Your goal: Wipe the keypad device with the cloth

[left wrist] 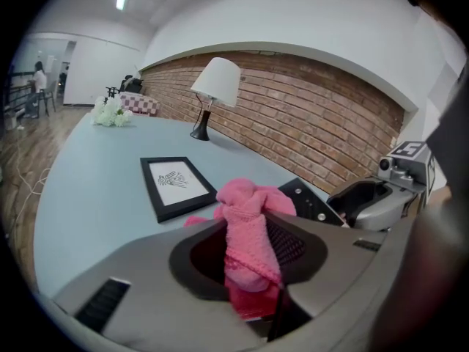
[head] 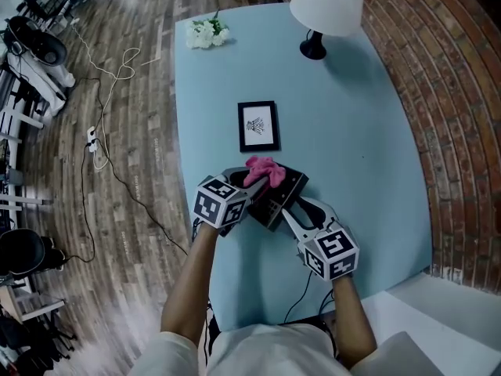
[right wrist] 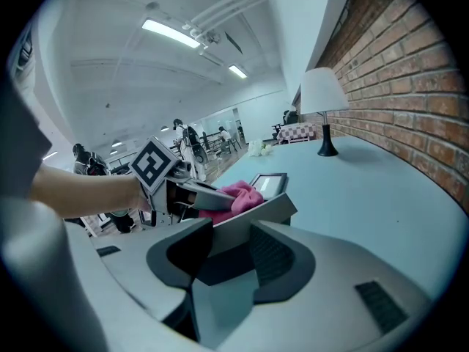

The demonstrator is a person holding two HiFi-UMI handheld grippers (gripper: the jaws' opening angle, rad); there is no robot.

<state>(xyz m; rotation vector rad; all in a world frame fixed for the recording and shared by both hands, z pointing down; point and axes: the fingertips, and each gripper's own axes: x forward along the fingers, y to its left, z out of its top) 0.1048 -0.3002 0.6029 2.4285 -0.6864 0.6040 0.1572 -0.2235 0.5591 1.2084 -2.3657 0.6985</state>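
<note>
1. Pinching hard on the left, the left gripper (head: 252, 180) has its jaws clenched on the bunched pink cloth (left wrist: 249, 218).
2. The cloth is pressed onto the far end of the black keypad device (head: 280, 193) (buttons show just beside the fabric), mid-way across the blue table (head: 352, 147).
3. The right gripper (head: 293, 207) is clamped on the device's near edge, which is tilted up.
4. Beyond them a framed picture (head: 258, 125) lies flat, with a lamp (head: 327, 2) at far right.
</note>
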